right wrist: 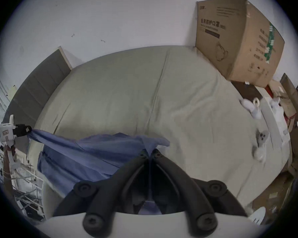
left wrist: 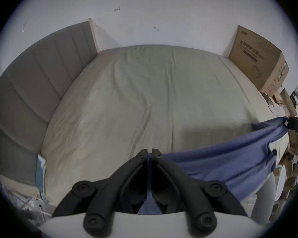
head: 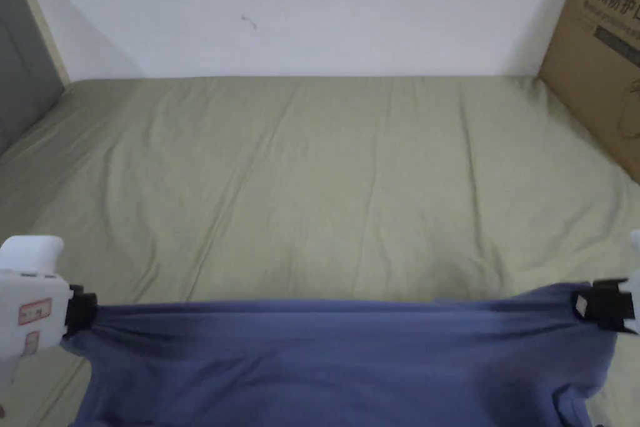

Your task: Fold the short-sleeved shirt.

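Observation:
A blue short-sleeved shirt (head: 337, 359) hangs stretched between my two grippers above the near edge of the bed. My left gripper (head: 87, 312) pinches its left end, jaws shut on the cloth (left wrist: 213, 162), seen up close at the left gripper (left wrist: 149, 151). My right gripper (head: 584, 308) pinches the right end, and the right gripper (right wrist: 149, 151) is shut on the shirt (right wrist: 86, 152). The top edge is pulled taut; the rest drops below the head view. The other gripper (right wrist: 27, 132) shows far left in the right gripper view, and the right one (left wrist: 288, 123) far right in the left gripper view.
A bed with a wrinkled pale green sheet (head: 325, 184) spreads ahead. A large cardboard box (head: 600, 53) stands at its far right corner, a grey padded headboard (head: 22, 65) on the left. Small white items (right wrist: 251, 109) lie along the bed's right edge.

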